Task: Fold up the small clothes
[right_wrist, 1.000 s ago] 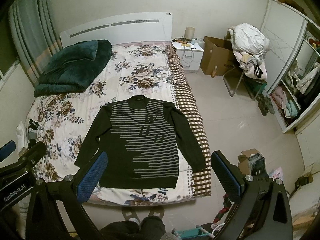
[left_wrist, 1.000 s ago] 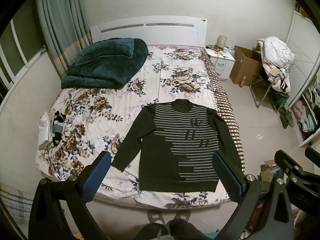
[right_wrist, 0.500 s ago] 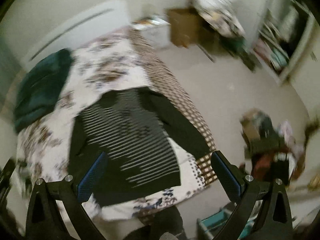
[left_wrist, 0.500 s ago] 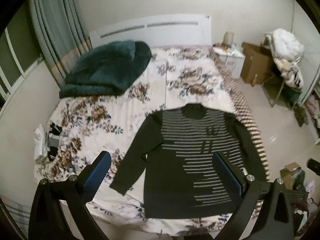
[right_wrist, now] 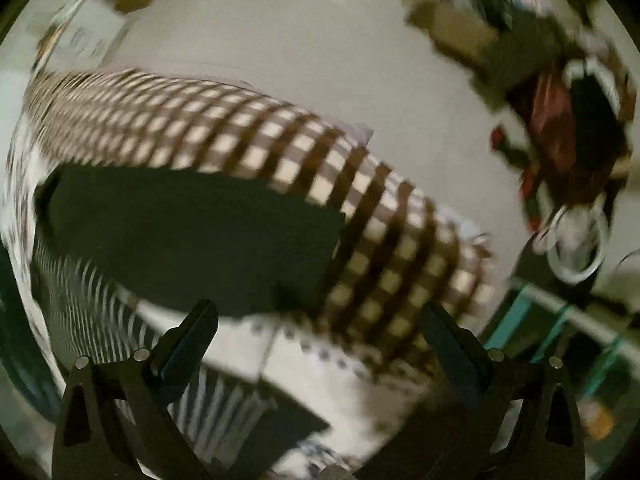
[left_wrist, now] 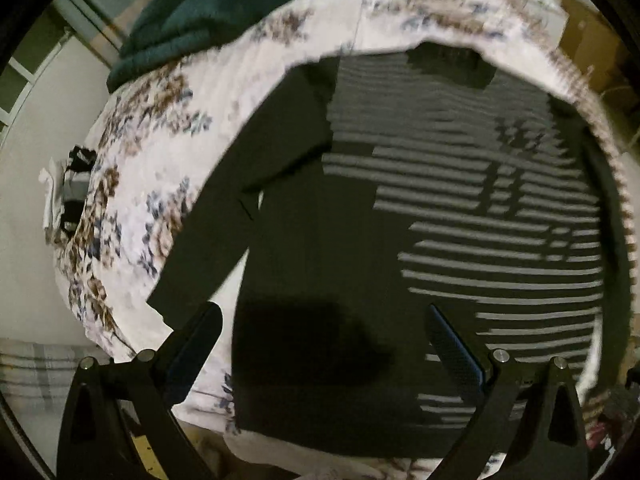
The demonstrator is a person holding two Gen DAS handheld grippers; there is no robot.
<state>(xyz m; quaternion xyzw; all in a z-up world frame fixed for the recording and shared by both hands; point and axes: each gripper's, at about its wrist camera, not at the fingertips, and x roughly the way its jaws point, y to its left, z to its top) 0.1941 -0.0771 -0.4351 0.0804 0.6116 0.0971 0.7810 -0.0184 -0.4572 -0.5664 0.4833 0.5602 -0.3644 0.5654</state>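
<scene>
A dark sweater (left_wrist: 360,240) with grey stripes lies flat, face up, on the floral bedspread (left_wrist: 160,152), sleeves spread out. My left gripper (left_wrist: 324,340) is open and empty, just above the sweater's lower left hem. My right gripper (right_wrist: 320,332) is open and empty, hovering over the sweater's right sleeve (right_wrist: 192,236), whose cuff lies near the bed's checked side (right_wrist: 360,220). The right wrist view is blurred by motion.
A folded dark green blanket (left_wrist: 216,4) lies at the head of the bed. Small folded clothes (left_wrist: 68,196) sit at the bed's left edge. Beside the bed on the right are bare floor (right_wrist: 320,60) and a heap of bags and boxes (right_wrist: 560,92).
Both grippers have dropped from well above the foot of the bed to close over the sweater. The left went toward the hem, the right swung toward the right sleeve. Both stayed open.
</scene>
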